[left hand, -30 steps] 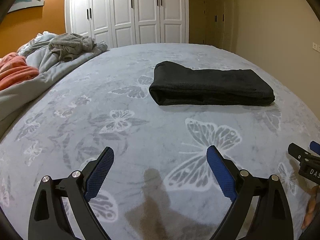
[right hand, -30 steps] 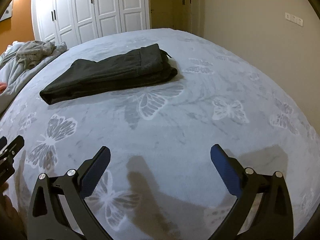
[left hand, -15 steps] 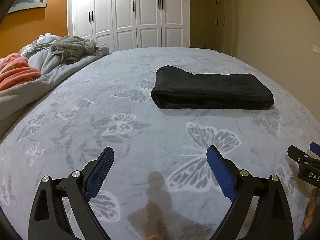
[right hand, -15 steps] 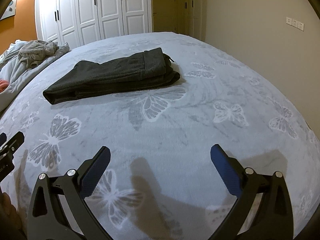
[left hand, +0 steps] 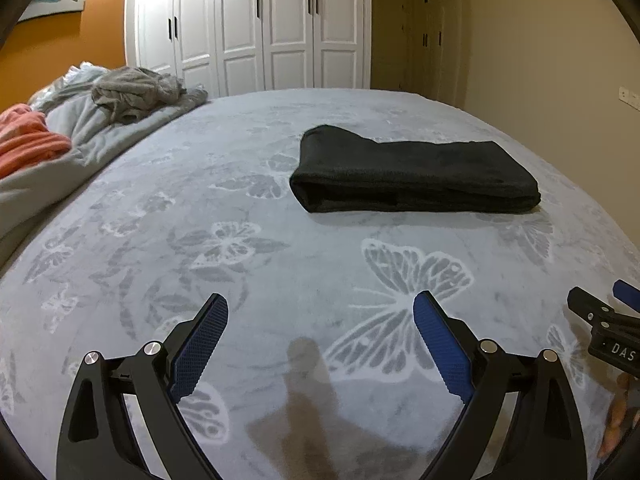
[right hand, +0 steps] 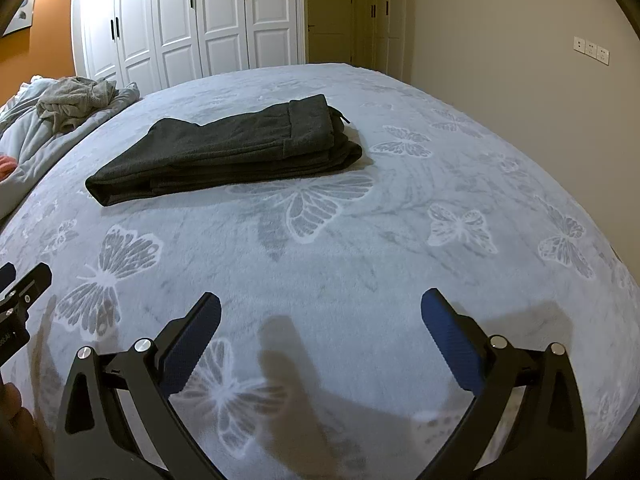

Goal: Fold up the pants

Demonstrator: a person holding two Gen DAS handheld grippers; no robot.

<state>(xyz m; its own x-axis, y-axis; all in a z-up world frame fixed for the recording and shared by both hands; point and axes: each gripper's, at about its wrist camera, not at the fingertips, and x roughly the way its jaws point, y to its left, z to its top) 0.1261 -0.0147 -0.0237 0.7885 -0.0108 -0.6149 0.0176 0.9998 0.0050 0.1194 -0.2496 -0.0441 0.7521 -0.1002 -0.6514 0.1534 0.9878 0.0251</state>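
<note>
Dark grey pants [left hand: 412, 172] [right hand: 236, 152] lie folded into a long flat bundle on the grey butterfly-print bedspread [left hand: 280, 264] [right hand: 400, 240]. In the right wrist view the waistband end sits on top at the bundle's right. My left gripper [left hand: 321, 308] is open and empty, well short of the pants and above the bedspread. My right gripper [right hand: 320, 304] is also open and empty, likewise held back from the bundle. Each gripper shows at the edge of the other's view.
A heap of grey bedding and clothes [left hand: 132, 96] [right hand: 76, 100] and an orange cloth [left hand: 28, 140] lie along the bed's left side. White wardrobe doors [left hand: 248, 28] stand behind the bed, and a beige wall [right hand: 520, 60] runs on the right.
Both grippers have drawn back and tilted up slightly, so the pants sit a little lower in each view. The pants have not moved and both grippers stay open.
</note>
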